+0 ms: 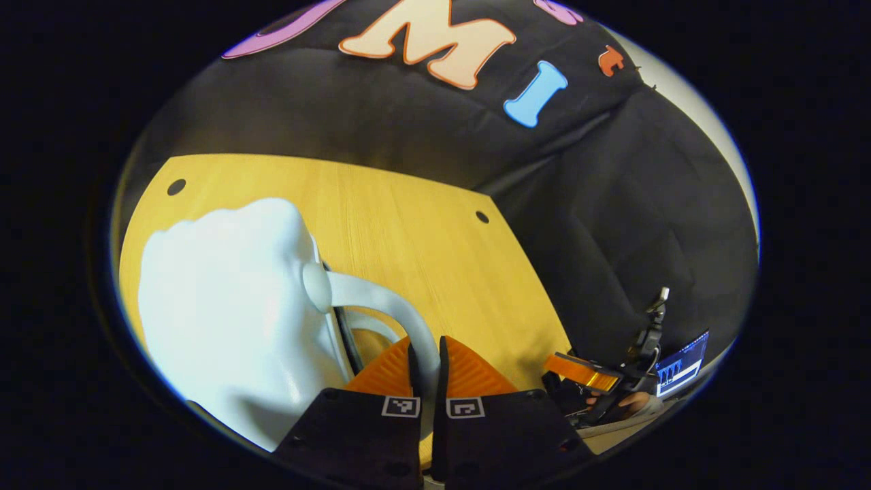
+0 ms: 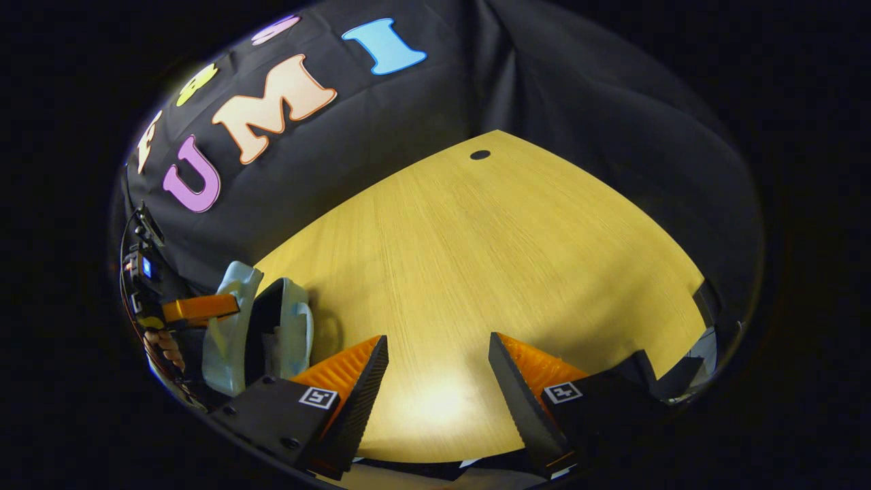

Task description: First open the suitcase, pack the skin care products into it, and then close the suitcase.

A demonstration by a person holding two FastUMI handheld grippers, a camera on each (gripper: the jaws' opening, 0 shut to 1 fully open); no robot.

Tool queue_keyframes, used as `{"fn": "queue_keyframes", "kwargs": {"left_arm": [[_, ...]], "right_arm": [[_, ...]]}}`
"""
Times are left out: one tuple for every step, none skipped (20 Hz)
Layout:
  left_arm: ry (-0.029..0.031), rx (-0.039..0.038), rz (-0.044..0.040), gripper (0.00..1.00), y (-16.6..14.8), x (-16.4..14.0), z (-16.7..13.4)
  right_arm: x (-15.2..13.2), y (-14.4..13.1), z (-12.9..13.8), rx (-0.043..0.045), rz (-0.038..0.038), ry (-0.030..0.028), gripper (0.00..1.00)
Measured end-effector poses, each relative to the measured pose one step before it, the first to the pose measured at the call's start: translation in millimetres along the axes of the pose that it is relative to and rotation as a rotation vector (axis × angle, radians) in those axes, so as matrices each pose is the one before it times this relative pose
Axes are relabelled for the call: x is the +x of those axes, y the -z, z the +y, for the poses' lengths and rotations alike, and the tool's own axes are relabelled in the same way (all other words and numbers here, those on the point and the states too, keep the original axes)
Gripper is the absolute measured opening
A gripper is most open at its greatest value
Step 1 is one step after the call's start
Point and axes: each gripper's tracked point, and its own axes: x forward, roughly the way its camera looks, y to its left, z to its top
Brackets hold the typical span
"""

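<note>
Pale blue hard-shell suitcase point(image 1: 231, 313) sits on the yellow wooden table point(image 1: 422, 231), its two halves slightly apart in the right gripper view; the left gripper point(image 1: 426, 357) has both fingers pinched on the suitcase's pale curved handle point(image 1: 381, 299); the right gripper point(image 2: 435, 371) hovers over bare tabletop, fingers wide apart

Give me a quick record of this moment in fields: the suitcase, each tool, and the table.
suitcase: pale blue shell, partly open in the right gripper view, on the table's left side
left tool: fingers nearly closed around the suitcase handle
right tool: open, holding nothing, above bare table
table: light wood
skin care products: cannot tell
</note>
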Motion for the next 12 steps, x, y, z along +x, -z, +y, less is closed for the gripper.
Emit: {"fn": "queue_keyframes", "kwargs": {"left_arm": [[-0.01021, -0.00091, 0.01768, 0.00, 6.02, 8.60, 3.54], [-0.01113, -0.00641, 0.01192, 0.00, 5.06, 7.26, 2.69], [-0.00856, -0.00319, 0.01435, 0.00, 6.23, 7.92, 2.08], [-0.01412, -0.00264, 0.01260, 0.00, 5.96, 5.40, 2.06], [-0.01732, 0.00110, 0.01576, 0.00, 7.05, 9.47, 0.18], [-0.01524, -0.00036, 0.01593, 0.00, 6.30, 6.36, 0.46], [-0.02008, -0.00130, 0.01189, 0.00, 4.49, 8.66, 2.33], [-0.01680, 0.00229, -0.00033, 0.00, 2.17, 5.99, 2.41], [-0.01051, -0.00914, -0.00238, 0.01, 1.80, 7.85, 1.48], [-0.00801, -0.00755, -0.00014, 0.01, 1.33, 1.36, -0.40], [-0.02413, 0.01023, -0.00360, 0.01, 3.15, 2.29, 2.08], [-0.03599, 0.03183, 0.00012, 0.01, 2.98, 3.72, 2.35]], "right_arm": [[-2.38, -1.64, -5.77, 0.00355, -0.00406, 0.00772, 0.94], [-1.99, -1.37, -6.82, 0.00328, -0.00242, 0.00813, 0.94], [-2.05, -1.55, -6.36, 0.00421, -0.00189, 0.00816, 0.94], [-0.56, -3.29, -4.75, 0.00349, -0.00040, 0.00677, 0.94], [-1.16, -1.95, -5.41, 0.00312, -0.00040, 0.00643, 0.94], [-1.03, -1.66, -4.90, 0.00320, 0.00081, 0.00398, 0.94], [-0.27, -1.42, -3.05, 0.00142, -0.00038, 0.00223, 0.94], [-0.73, -0.41, -2.71, -0.00032, 0.00096, 0.00057, 0.94], [-0.88, -1.15, -2.22, -0.00127, 0.00070, -0.00090, 0.94], [-0.87, -1.98, -2.46, -0.00255, 0.00057, -0.00408, 0.94], [0.29, -1.12, -0.78, -0.00390, 0.00032, -0.00332, 0.94], [0.09, -1.21, -1.38, -0.00390, -0.00067, -0.00572, 0.94]]}}
